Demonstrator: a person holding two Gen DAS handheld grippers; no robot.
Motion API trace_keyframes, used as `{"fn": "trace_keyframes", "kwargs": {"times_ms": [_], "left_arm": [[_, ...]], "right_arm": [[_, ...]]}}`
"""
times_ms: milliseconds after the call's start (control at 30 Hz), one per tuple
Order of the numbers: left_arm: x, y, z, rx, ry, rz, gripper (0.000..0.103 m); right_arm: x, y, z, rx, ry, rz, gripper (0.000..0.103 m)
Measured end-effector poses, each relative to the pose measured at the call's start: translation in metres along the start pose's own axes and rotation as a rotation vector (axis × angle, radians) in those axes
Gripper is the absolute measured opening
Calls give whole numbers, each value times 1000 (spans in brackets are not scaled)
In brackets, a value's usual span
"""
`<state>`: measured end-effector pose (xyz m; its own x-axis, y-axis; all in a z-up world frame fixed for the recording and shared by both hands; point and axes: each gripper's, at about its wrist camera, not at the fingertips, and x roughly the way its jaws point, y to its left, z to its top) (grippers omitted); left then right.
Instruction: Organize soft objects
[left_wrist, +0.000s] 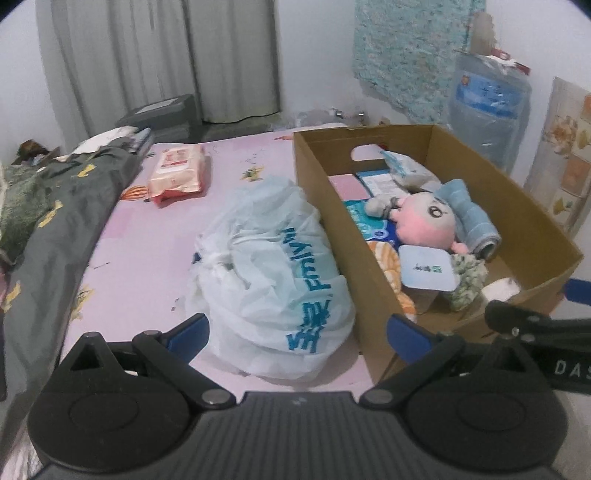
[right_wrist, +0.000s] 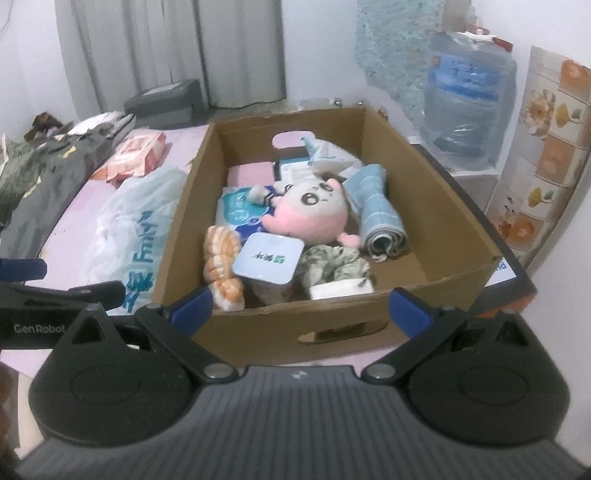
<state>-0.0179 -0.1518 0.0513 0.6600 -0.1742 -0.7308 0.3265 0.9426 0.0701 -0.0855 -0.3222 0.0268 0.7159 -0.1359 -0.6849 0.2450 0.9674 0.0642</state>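
A cardboard box (right_wrist: 443, 221) (left_wrist: 517, 206) stands on the pink bed. It holds a pink plush doll (right_wrist: 314, 214) (left_wrist: 424, 221), a rolled blue towel (right_wrist: 380, 218) (left_wrist: 476, 221), an orange plush (right_wrist: 221, 262), a square tissue pack (right_wrist: 266, 258) (left_wrist: 426, 267) and a floral cloth (right_wrist: 332, 262). A white plastic bag (left_wrist: 273, 280) (right_wrist: 136, 229) with blue print lies left of the box. My left gripper (left_wrist: 299, 332) is open and empty, just before the bag. My right gripper (right_wrist: 301, 308) is open and empty at the box's near wall.
A pink wipes pack (left_wrist: 177, 171) (right_wrist: 136, 153) lies farther back on the bed (left_wrist: 147, 251). A dark quilt (left_wrist: 55, 221) runs along the left. A water jug (right_wrist: 465, 107) and a tile-patterned panel (right_wrist: 546, 147) stand at the right. Curtains hang behind.
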Motion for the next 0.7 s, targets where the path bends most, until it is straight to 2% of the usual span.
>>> {"fn": "trace_keyframes", "kwargs": {"times_ms": [200, 700], "left_arm": [[-2, 3, -1, -28, 15, -21, 103], [-4, -1, -2, -29, 9, -10, 102]], "right_arm": [[-1, 1, 0, 9, 7, 4, 102], [-7, -3, -2, 23, 13, 8, 102]]}}
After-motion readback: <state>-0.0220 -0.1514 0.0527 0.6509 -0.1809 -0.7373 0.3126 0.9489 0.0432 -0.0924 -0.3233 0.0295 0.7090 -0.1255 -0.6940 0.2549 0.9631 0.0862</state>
